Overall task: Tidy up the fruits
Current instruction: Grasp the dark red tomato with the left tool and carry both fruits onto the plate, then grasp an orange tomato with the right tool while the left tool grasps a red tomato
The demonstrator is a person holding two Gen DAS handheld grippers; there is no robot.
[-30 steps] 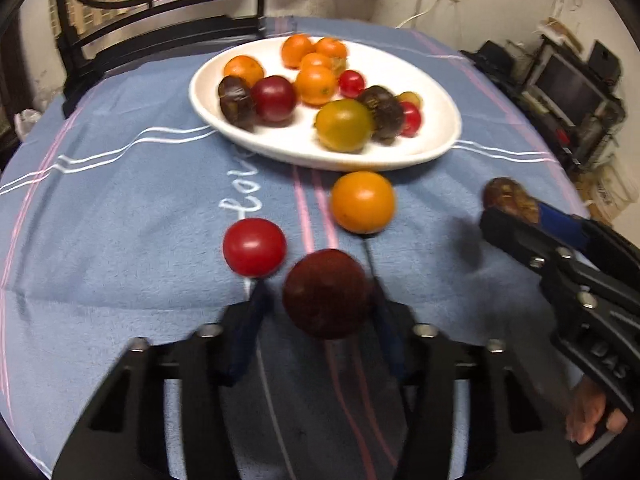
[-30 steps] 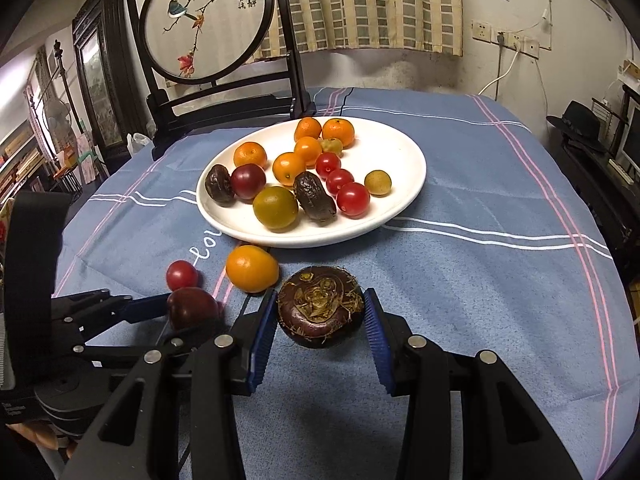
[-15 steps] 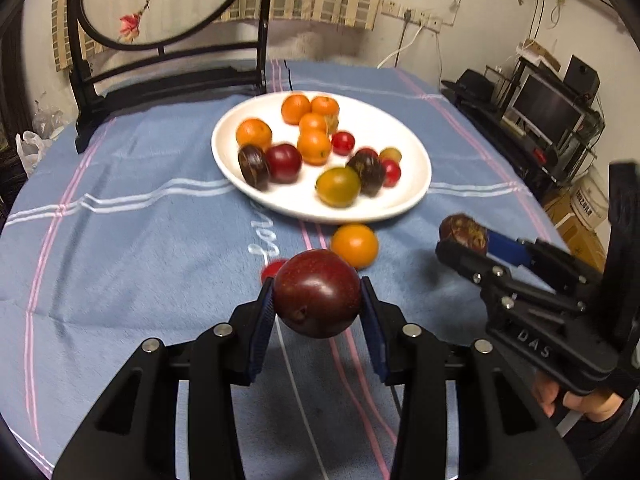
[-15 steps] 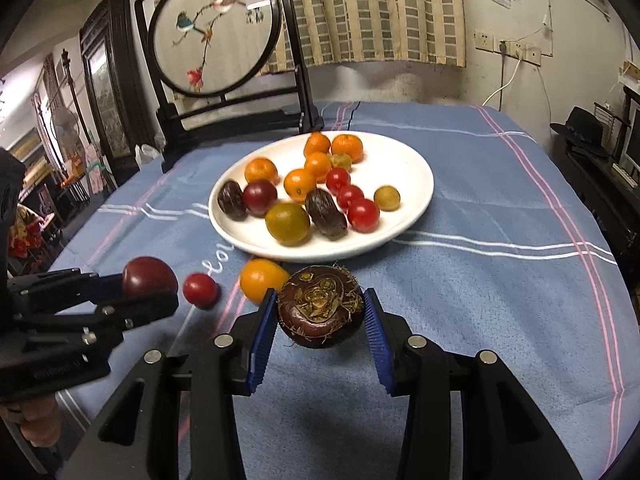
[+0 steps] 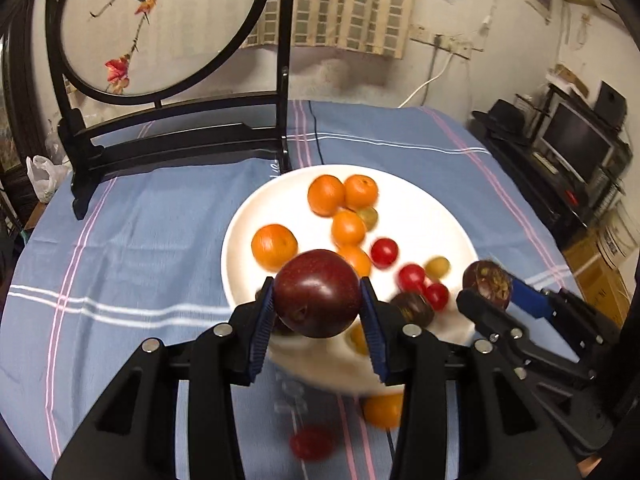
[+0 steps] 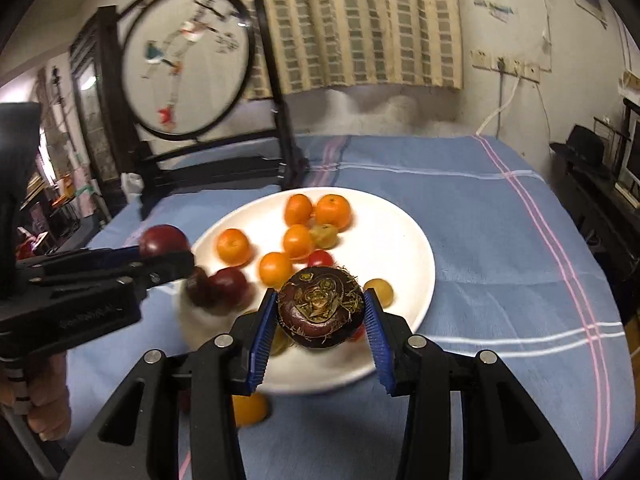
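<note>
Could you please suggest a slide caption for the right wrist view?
Right tool carries a water chestnut over the white plate of fruit.

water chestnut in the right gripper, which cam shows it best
The right wrist view. There the water chestnut sits centred and sharp between the right gripper's blue pads, its rough top and stringy fibres facing the lens. The left wrist view shows it only small and from the side, over the white plate's edge.

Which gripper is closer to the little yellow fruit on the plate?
Right. The right gripper, shut on the water chestnut, hangs just beside the yellow fruit. The left gripper, shut on the plum, is over the plate's far left edge.
</note>
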